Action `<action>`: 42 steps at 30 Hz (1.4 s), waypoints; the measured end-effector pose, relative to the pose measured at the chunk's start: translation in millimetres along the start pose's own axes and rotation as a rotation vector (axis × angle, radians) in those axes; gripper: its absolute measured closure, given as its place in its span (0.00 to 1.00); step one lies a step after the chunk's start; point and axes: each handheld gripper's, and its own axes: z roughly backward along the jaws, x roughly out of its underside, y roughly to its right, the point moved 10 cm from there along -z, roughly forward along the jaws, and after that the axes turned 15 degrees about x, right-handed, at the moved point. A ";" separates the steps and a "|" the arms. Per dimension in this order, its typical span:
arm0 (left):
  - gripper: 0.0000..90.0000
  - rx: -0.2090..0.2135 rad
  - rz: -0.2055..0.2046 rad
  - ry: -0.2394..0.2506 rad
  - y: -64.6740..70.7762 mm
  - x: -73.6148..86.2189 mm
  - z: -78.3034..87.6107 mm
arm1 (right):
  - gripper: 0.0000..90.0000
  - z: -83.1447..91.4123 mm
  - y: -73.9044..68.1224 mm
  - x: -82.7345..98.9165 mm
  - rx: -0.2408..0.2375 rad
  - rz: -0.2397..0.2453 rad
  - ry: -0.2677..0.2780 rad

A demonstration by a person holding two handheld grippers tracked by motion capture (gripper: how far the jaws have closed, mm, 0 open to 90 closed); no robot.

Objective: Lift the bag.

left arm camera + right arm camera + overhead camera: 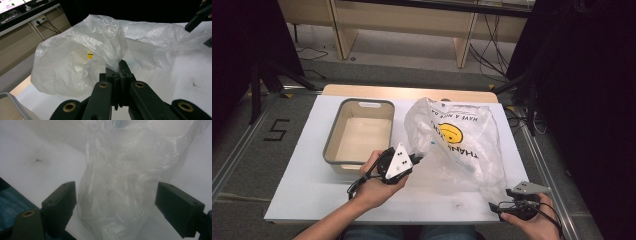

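A clear plastic bag [457, 145] with a yellow smiley face and black lettering lies crumpled on the white table [302, 175], right of centre. My left gripper [416, 160] is at the bag's left edge and is shut on a fold of the film; in the left gripper view the jaws [119, 71] pinch the bag [82, 57] between them. My right gripper [499, 205] is at the near right corner of the bag. In the right gripper view it [115, 200] stands open, with the bag's end [125, 170] between the fingers but not pressed.
An empty grey-rimmed beige bin [329, 145] stands left of the bag, close to my left hand, and its corner [10, 100] shows in the left gripper view. Dark stands and cables surround the table. The table's near edge is just behind both hands.
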 end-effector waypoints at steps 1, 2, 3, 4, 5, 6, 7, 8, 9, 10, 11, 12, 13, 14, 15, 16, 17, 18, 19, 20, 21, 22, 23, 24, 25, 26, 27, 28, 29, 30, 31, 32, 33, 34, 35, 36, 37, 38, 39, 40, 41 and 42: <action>0.99 -0.001 0.000 0.000 -0.2 -0.1 0.1 | 0.23 -2.9 -1.8 3.1 -0.006 0.008 -0.014; 0.99 -0.002 0.003 0.004 -0.3 -0.3 0.1 | 0.25 -4.4 -2.3 5.1 -0.008 0.015 -0.026; 0.99 -0.003 -0.001 0.004 -1.0 -0.6 0.4 | 0.28 -6.0 -2.7 6.7 -0.010 0.021 -0.035; 0.99 -0.005 -0.001 0.006 -1.4 -0.8 0.5 | 0.31 -7.7 -2.6 7.4 -0.009 0.026 -0.035; 0.99 -0.007 0.000 0.010 -1.9 -1.1 0.6 | 0.34 -8.7 -2.7 8.2 -0.011 0.026 -0.039; 0.99 -0.009 0.000 0.011 -2.4 -1.2 0.8 | 0.38 -9.6 -2.3 9.1 -0.010 0.026 -0.043; 0.99 -0.011 0.000 0.013 -2.9 -1.3 0.8 | 0.41 -10.3 -2.1 9.7 -0.010 0.027 -0.045; 0.99 -0.013 0.000 0.015 -3.5 -1.5 0.8 | 0.43 -10.9 -1.6 10.3 -0.007 0.027 -0.046; 0.99 -0.015 0.000 0.018 -4.0 -1.8 0.8 | 0.46 -10.9 -1.0 10.3 -0.003 0.023 -0.045; 0.99 -0.017 0.003 0.023 -4.2 -2.2 0.8 | 0.51 -10.4 0.1 10.2 0.001 0.024 -0.044; 0.99 -0.018 0.002 0.024 -4.6 -2.5 1.1 | 0.54 -10.2 1.3 10.2 0.003 0.025 -0.045; 0.99 -0.019 0.002 0.025 -5.0 -2.8 1.3 | 0.58 -10.2 2.3 10.3 0.007 0.025 -0.045; 0.99 -0.022 0.000 0.027 -5.5 -3.2 1.5 | 0.62 -10.3 3.5 10.5 0.015 0.027 -0.046; 0.99 -0.023 0.000 0.028 -5.6 -3.5 1.7 | 0.65 -10.1 4.2 10.7 0.019 0.026 -0.048; 0.99 -0.023 0.000 0.029 -5.8 -3.7 1.6 | 0.68 -10.0 4.5 10.7 0.019 0.027 -0.050; 0.99 -0.024 0.000 0.030 -5.9 -3.8 1.6 | 0.72 -10.0 4.9 10.7 0.019 0.030 -0.052; 0.99 -0.024 0.001 0.031 -6.0 -4.0 1.4 | 0.76 -10.1 5.5 10.5 0.019 0.036 -0.053; 0.99 -0.024 0.001 0.032 -6.1 -4.0 1.2 | 0.79 -10.3 5.3 10.2 0.018 0.038 -0.053; 0.99 -0.025 0.001 0.033 -6.2 -4.0 1.1 | 0.84 -10.2 4.6 9.8 0.011 0.041 -0.055; 0.99 -0.028 0.001 0.035 -6.7 -4.4 1.2 | 0.87 -10.2 4.0 9.5 0.007 0.043 -0.056; 0.99 -0.028 0.002 0.037 -6.9 -4.5 1.2 | 0.92 -10.3 3.5 8.9 0.007 0.044 -0.056; 0.99 -0.027 0.001 0.036 -7.1 -4.7 1.5 | 0.95 -10.2 3.1 8.4 0.006 0.044 -0.056; 0.99 -0.029 0.000 0.038 -7.5 -5.0 1.7 | 0.97 -9.6 2.1 7.8 0.001 0.045 -0.055; 0.99 -0.029 0.000 0.039 -7.6 -5.2 1.9 | 0.98 -9.4 1.5 6.8 -0.001 0.043 -0.049; 0.99 -0.032 -0.001 0.042 -7.9 -5.8 2.0 | 0.98 -8.6 0.6 5.1 -0.005 0.040 -0.040; 0.99 -0.033 -0.001 0.045 -8.2 -6.4 2.3 | 0.99 -7.3 0.4 2.5 -0.005 0.031 -0.027; 0.99 -0.034 0.000 0.047 -8.4 -6.9 2.5 | 0.99 -5.5 0.6 -0.5 -0.006 0.025 -0.012; 0.99 -0.036 -0.003 0.049 -8.8 -7.8 3.0 | 0.99 -3.6 1.0 -3.5 -0.005 0.016 0.001; 0.99 -0.037 -0.004 0.052 -8.8 -8.8 3.4 | 0.99 -2.1 1.6 -6.6 -0.003 0.008 0.018; 0.99 -0.039 -0.007 0.054 -8.9 -9.9 3.8 | 0.99 -0.3 1.9 -9.3 -0.005 -0.002 0.031; 0.99 -0.039 -0.006 0.058 -8.8 -11.0 4.1 | 0.99 1.2 2.5 -11.9 -0.004 -0.007 0.048; 0.99 -0.041 -0.009 0.061 -8.9 -12.0 4.4 | 0.99 2.7 2.9 -14.8 -0.005 -0.014 0.066; 0.99 -0.041 -0.012 0.060 -9.1 -12.7 4.8 | 0.99 4.3 3.1 -17.2 -0.003 -0.024 0.077; 0.99 -0.043 -0.014 0.064 -9.4 -13.8 5.1 | 1.00 5.7 3.7 -19.4 -0.003 -0.024 0.091; 0.99 -0.044 -0.013 0.066 -9.6 -14.3 5.2 | 1.00 7.4 4.3 -22.4 0.000 -0.032 0.108; 0.99 -0.046 -0.012 0.069 -10.1 -15.2 5.5 | 0.99 8.7 4.5 -23.7 0.000 -0.037 0.114; 0.99 -0.047 -0.013 0.070 -10.6 -15.6 5.9 | 1.00 10.4 5.2 -26.1 0.002 -0.044 0.127; 0.99 -0.049 -0.014 0.071 -11.2 -16.3 6.3 | 1.00 11.2 5.9 -27.8 0.006 -0.049 0.138; 0.99 -0.051 -0.012 0.076 -11.6 -17.1 6.5 | 1.00 12.4 7.0 -29.5 0.010 -0.054 0.148; 0.99 -0.055 -0.013 0.079 -12.3 -17.9 7.0 | 1.00 13.7 7.9 -31.3 0.013 -0.057 0.158; 0.99 -0.056 -0.014 0.080 -12.8 -18.6 7.7 | 1.00 14.6 8.7 -33.5 0.015 -0.060 0.174; 0.99 -0.059 -0.015 0.083 -13.7 -19.6 8.3 | 1.00 15.9 9.2 -35.1 0.019 -0.067 0.183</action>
